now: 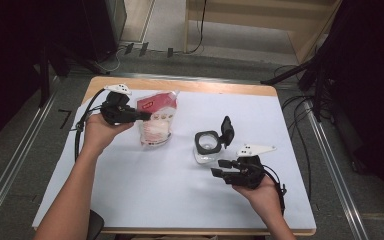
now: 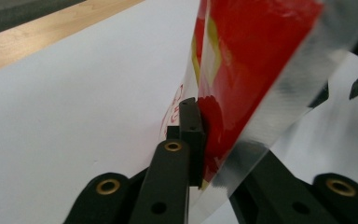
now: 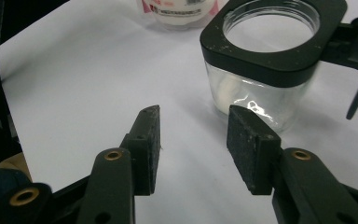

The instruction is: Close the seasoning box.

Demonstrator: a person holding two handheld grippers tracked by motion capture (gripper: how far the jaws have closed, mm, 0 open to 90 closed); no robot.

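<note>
A red and clear plastic pouch (image 1: 156,120) stands on the white sheet at the left-centre. My left gripper (image 1: 147,116) is shut on the pouch's upper edge, and in the left gripper view the pouch (image 2: 251,60) is pinched between the pads of that gripper (image 2: 209,140). A clear jar with a black rim (image 1: 207,145) stands at the centre right, its hinged black lid (image 1: 227,129) flipped up. My right gripper (image 1: 219,167) sits just in front of the jar. In the right gripper view this gripper (image 3: 193,144) is open and holds nothing, with the jar (image 3: 256,93) just beyond its right pad.
A white sheet (image 1: 180,195) covers most of the wooden table (image 1: 190,86). Cables and dark stands lie on the floor around the table. The pouch's lower end (image 3: 177,9) lies beyond the jar in the right gripper view.
</note>
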